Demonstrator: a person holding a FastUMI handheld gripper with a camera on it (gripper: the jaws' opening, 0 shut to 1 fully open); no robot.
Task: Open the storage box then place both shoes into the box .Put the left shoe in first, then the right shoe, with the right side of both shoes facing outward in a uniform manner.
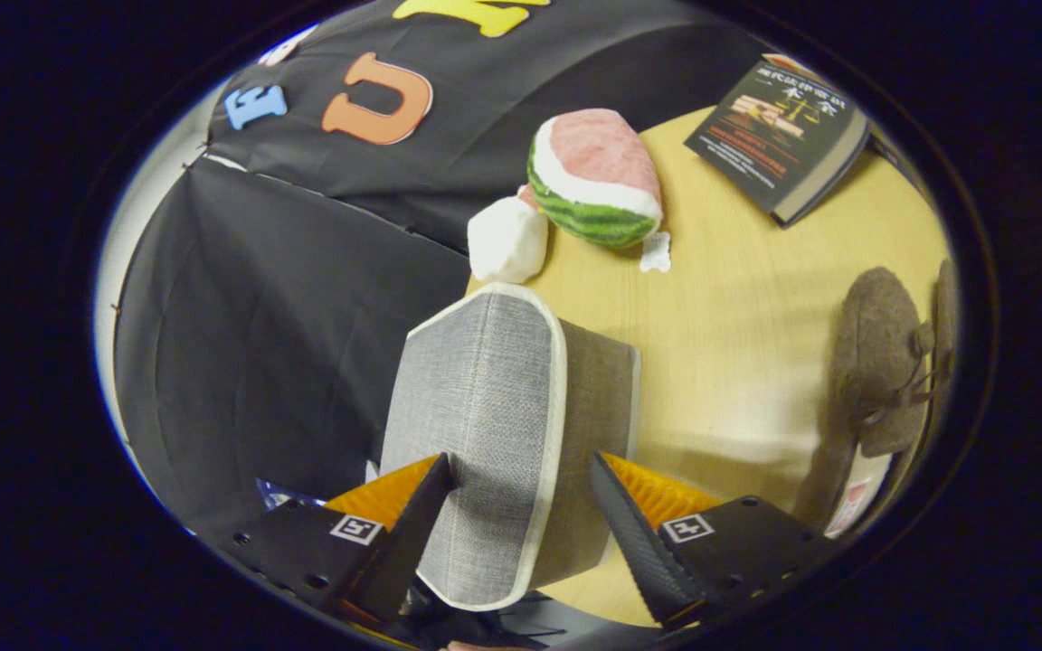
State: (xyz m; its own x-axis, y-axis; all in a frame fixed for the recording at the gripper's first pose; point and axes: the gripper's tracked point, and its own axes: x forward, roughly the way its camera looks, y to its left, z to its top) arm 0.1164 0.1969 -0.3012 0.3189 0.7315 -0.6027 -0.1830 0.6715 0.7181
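Observation:
A grey fabric storage box [485, 398] with white piping stands at the near edge of the pale wooden table [738, 298]. Its trimmed lid face and darker side wall run down between my fingers. My gripper [519, 463] is closed onto it: one fingertip [435, 484] lies against the lid face and the other [611, 493] against the side wall. Beyond the fingers, off to the side, a brown fuzzy shoe [883, 362] with laces lies on the table. The second shoe [944, 307] is partly hidden behind it.
A watermelon-slice plush [598, 176] and a white soft lump [507, 240] sit on the table beyond the box. A dark book [779, 136] lies further off. Bare tabletop separates the box from the shoes. Black cloth hangs past the table edge.

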